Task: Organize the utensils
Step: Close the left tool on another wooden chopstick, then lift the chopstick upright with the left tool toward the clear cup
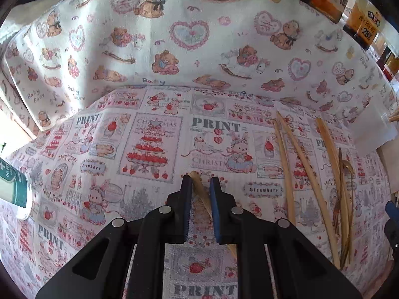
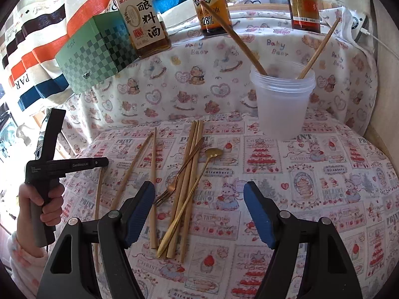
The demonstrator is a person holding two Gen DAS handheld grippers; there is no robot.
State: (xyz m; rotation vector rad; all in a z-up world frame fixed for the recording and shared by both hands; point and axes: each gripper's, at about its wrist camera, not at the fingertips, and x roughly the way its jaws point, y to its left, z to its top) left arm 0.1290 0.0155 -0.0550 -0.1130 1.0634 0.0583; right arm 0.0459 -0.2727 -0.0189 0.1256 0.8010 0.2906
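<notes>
Left gripper [image 1: 200, 182]: black frame, blue pads, jaws narrow, a single pale wooden chopstick [image 1: 202, 194] running diagonally between them. Left pad sits against the stick near its tip; contact on the right pad can't be confirmed, a sliver of gap shows there. The stick lies on the printed strawberry-and-rabbit cloth [image 1: 139, 149].

Right gripper [image 2: 199, 199]: jaws wide, nothing between the pads, hovering over the utensil pile.

Pile on the cloth, from the right wrist view:
- bundle of wooden chopsticks [image 2: 189, 174], roughly parallel, pointing away from the camera
- gold metal spoon [image 2: 194, 189], bowl at the far end, lying diagonally across the bundle
- copper-toned metal fork [image 2: 179, 174], tines near the right gripper's left pad, crossing the bundle
- two loose chopsticks [image 2: 136, 164] left of the bundle, apart from it

Translucent plastic cup stack [image 2: 283, 99] stands upright at the far right of the cloth, well apart from the pile. Two chopsticks [image 2: 237, 35] already lean in it, one each side.

A hand [image 2: 42, 204] grips the left tool's handle at the left edge of the right wrist view. Behind: sauce bottles [image 2: 142, 17] and a green checkered box [image 2: 92, 54].
</notes>
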